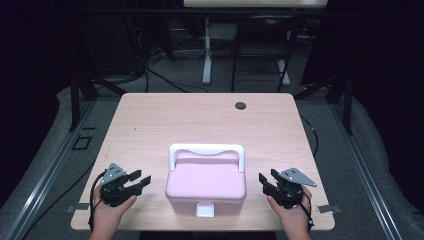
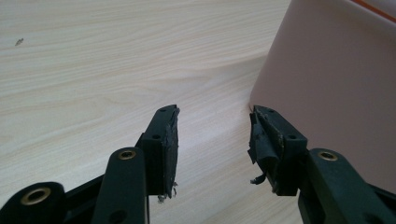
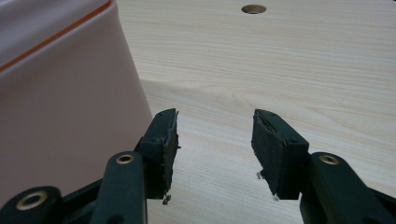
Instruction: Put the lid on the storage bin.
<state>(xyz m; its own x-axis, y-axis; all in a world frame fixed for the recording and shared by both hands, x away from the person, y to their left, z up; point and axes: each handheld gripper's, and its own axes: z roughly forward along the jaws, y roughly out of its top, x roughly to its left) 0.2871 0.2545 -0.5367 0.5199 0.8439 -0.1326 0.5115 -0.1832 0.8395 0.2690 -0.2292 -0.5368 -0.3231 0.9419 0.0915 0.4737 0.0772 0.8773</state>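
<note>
Bare tabletop (image 1: 150,120) flanks the pink box (image 1: 206,186); both tools, left (image 1: 138,180) and right (image 1: 267,180), gape released beside it.

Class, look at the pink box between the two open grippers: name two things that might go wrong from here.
1. The left gripper has torn, peeling pads; they may slip on the smooth pink box.
2. The white handle lies folded back and the latch faces the table edge: pushing unevenly may slide the box off.

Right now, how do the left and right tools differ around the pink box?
The left tool sits on the left of the pink box, the right tool on its right. The left tool's pads look more frayed than the right's. Both are open, holding nothing.
</note>
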